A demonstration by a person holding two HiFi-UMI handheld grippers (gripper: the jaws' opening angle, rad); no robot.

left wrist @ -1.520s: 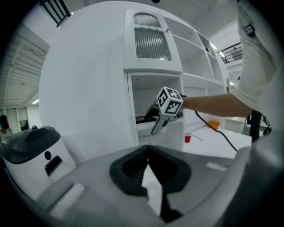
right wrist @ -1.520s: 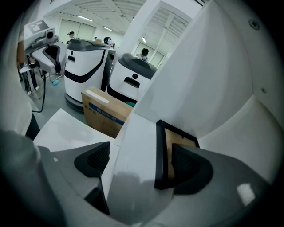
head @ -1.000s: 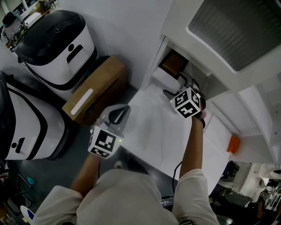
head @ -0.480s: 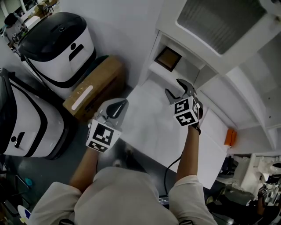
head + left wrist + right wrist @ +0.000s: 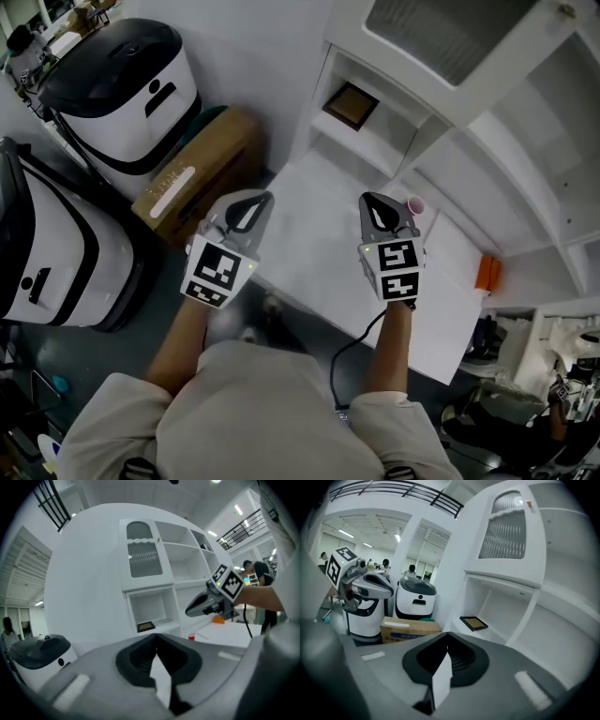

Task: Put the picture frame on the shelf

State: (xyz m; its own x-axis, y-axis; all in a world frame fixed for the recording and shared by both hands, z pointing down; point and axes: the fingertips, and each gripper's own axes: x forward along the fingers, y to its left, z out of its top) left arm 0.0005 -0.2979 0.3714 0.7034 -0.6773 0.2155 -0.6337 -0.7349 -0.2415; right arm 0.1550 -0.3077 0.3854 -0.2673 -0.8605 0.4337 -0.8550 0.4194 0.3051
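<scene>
The picture frame [image 5: 352, 105], dark-edged with a brown middle, lies flat on the floor of the lowest white shelf compartment [image 5: 375, 150]. It also shows in the left gripper view as the picture frame [image 5: 146, 626] and in the right gripper view as the picture frame [image 5: 474, 623]. My right gripper [image 5: 380, 214] hovers over the white table, well back from the frame, shut with nothing between its jaws. My left gripper [image 5: 248, 211] is held level beside it at the table's left edge, also shut and empty. Each gripper sees the other: the right gripper [image 5: 206, 604], the left gripper [image 5: 370, 585].
A small pink cup [image 5: 413, 204] stands on the white table [image 5: 319, 244] just right of my right gripper. An orange object [image 5: 486, 274] sits at the table's far right. A cardboard box [image 5: 202, 173] and two white machines [image 5: 122, 84] stand on the floor at left.
My right gripper has drawn back out of the shelf compartment, left the frame lying there, and its jaws have gone from wide open to shut. The left gripper has barely moved.
</scene>
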